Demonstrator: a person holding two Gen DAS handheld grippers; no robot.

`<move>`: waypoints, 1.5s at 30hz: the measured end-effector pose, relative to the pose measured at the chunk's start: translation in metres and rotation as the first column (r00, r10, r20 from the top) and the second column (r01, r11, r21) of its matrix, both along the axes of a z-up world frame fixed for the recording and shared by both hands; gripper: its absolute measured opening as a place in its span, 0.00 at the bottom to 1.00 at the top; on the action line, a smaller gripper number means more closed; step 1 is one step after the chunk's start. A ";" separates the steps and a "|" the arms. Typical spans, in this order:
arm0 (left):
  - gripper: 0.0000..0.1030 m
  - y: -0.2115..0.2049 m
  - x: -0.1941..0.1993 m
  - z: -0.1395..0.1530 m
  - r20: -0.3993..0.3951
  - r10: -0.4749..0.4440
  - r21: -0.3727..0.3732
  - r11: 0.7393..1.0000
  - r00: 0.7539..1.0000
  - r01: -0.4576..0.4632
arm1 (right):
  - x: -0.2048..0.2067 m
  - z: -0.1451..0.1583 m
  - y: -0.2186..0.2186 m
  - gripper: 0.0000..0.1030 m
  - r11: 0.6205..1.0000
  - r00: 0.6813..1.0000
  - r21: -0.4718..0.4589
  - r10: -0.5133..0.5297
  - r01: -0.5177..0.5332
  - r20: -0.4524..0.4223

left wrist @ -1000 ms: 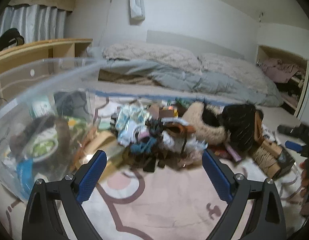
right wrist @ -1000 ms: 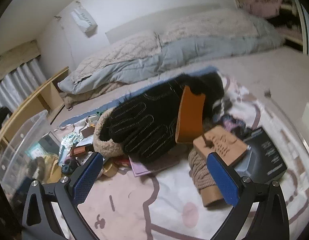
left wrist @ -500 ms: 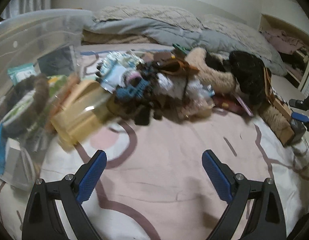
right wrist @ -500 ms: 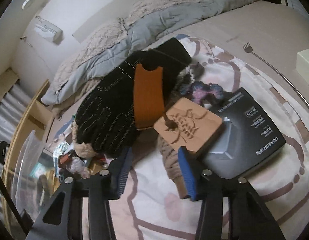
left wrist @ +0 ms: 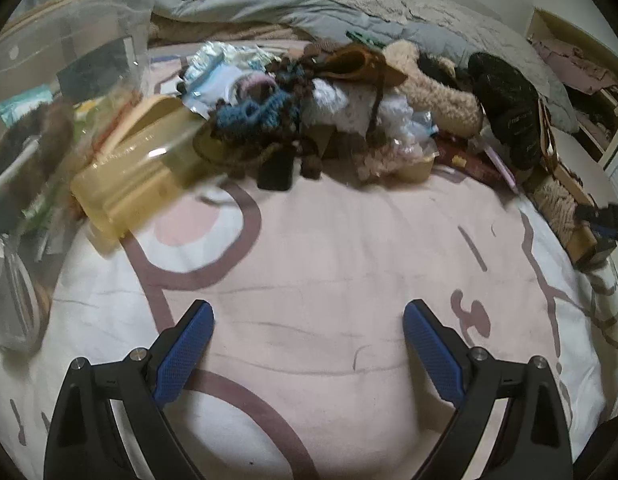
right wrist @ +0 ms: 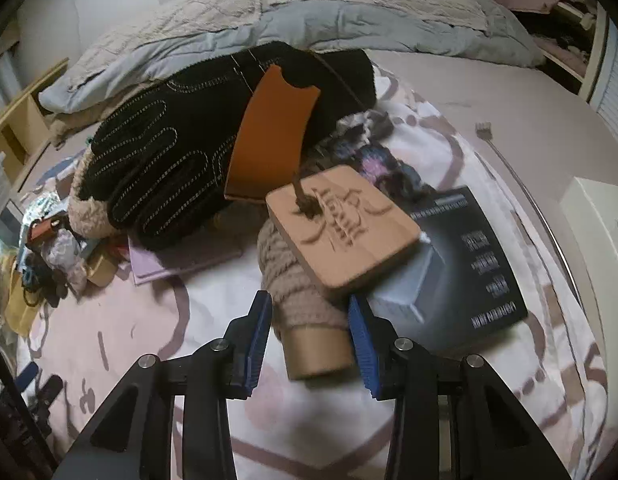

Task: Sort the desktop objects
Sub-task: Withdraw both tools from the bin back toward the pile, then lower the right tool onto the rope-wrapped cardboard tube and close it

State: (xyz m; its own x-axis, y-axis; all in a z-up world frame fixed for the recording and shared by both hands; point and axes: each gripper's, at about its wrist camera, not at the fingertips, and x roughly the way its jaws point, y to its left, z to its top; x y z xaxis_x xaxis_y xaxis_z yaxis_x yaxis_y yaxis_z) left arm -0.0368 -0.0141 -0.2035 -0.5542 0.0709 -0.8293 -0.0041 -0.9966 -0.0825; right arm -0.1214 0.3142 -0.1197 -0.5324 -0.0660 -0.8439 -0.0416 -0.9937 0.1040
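The right gripper (right wrist: 309, 330) has its blue-padded jaws narrowed around the near end of a beige yarn-wound cardboard tube (right wrist: 305, 300) lying on the pink-and-white patterned sheet (right wrist: 141, 320); the pads sit just beside the tube's sides, and whether they press it cannot be told. A carved tan wooden square block (right wrist: 345, 232) rests tilted on the far part of the tube. Right of it lies a black printed cardboard box (right wrist: 481, 264). Beyond and to the left, a black stitched glove (right wrist: 157, 160) carries an orange card tag (right wrist: 273, 136).

The left gripper (left wrist: 309, 350) is spread wide and holds nothing, hovering over bare sheet. Far ahead sits a jumbled pile with a blue crocheted item (left wrist: 257, 108) and a fluffy beige slipper (left wrist: 437, 92). At far left, a translucent yellow plastic container (left wrist: 137, 172) lies beside a clear plastic storage bin (left wrist: 49, 92).
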 end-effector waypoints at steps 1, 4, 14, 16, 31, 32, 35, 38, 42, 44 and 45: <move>0.94 0.002 0.001 -0.001 0.002 -0.007 -0.005 1.000 1.000 0.007 | -0.002 -0.001 0.000 0.39 1.000 1.000 0.003 0.003 -0.003 -0.003; 0.94 0.007 0.004 0.001 -0.004 -0.030 -0.013 0.999 1.000 0.030 | -0.005 -0.003 -0.007 0.39 0.998 0.999 0.047 0.036 -0.036 -0.010; 0.94 0.009 0.008 0.007 -0.020 -0.047 0.018 0.999 0.999 0.047 | -0.007 -0.010 -0.016 0.41 0.992 0.997 0.105 0.071 -0.071 0.010; 0.94 0.008 0.008 0.008 -0.024 -0.046 0.028 0.999 0.999 0.046 | -0.008 -0.009 -0.016 0.40 0.993 0.998 0.101 0.067 -0.068 0.007; 0.94 -0.014 0.013 0.027 -0.062 0.021 0.144 0.990 0.998 -0.012 | 0.041 0.014 -0.052 0.05 0.970 0.990 -0.201 0.130 -0.140 -0.063; 0.94 -0.014 0.013 0.028 -0.064 0.020 0.150 0.989 0.998 -0.010 | 0.038 0.019 -0.047 0.05 0.970 0.989 -0.206 0.113 -0.131 -0.094; 0.94 -0.015 0.012 0.030 -0.071 0.014 0.162 0.987 0.997 -0.002 | 0.038 0.026 -0.036 0.07 0.966 0.990 -0.241 0.063 -0.093 -0.128; 0.94 -0.012 0.012 0.032 -0.073 0.004 0.174 0.985 0.997 0.009 | 0.030 0.019 -0.024 0.54 0.972 0.995 -0.233 0.008 -0.033 -0.104; 0.94 -0.008 0.013 0.034 -0.086 -0.014 0.171 0.985 0.996 0.029 | 0.020 0.018 -0.010 0.71 0.978 0.994 -0.210 -0.035 0.012 -0.106; 0.94 -0.006 0.014 0.035 -0.092 -0.023 0.172 0.984 0.996 0.039 | 0.012 0.009 -0.006 0.71 0.976 0.997 -0.216 -0.032 0.017 -0.069; 0.94 -0.005 0.014 0.035 -0.094 -0.029 0.174 0.984 0.995 0.045 | 0.007 0.004 -0.005 0.71 0.975 0.999 -0.223 -0.032 0.023 -0.041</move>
State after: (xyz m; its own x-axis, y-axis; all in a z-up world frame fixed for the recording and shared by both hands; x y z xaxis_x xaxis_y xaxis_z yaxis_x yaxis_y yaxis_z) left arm -0.0228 -0.0190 -0.1683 -0.6206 0.2329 -0.7487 -0.0560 -0.9656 -0.2539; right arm -0.1140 0.3094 -0.1156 -0.5730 -0.2339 -0.7855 -0.0591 -0.9442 0.3242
